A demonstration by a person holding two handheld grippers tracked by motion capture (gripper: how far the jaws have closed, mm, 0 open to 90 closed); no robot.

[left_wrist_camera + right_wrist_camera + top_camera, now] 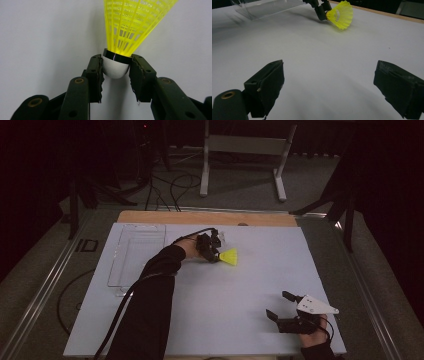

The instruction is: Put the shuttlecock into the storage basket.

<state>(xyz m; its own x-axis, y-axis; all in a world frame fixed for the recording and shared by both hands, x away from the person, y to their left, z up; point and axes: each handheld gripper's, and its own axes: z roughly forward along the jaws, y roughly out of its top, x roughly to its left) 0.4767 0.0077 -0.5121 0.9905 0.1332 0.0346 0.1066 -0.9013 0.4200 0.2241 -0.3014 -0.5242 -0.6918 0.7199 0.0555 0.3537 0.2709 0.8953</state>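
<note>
Spreading under everything is the wide white bench [210,310], with a clear rectangular plastic tray [136,257] lying at its far left and the small yellow plastic shuttlecock [229,256] resting just right of it near the middle. The left claw [115,71] is closed on the shuttlecock's rounded white cork base, pads [97,72] pressing either side below the black band, while the right claw [283,306] waits wide open and empty near the front right. Since the cork is round and smooth, it could squirt out of so narrow a pinch if lifted quickly, or the light skirt could snag the tray wall and twist it loose.
</note>
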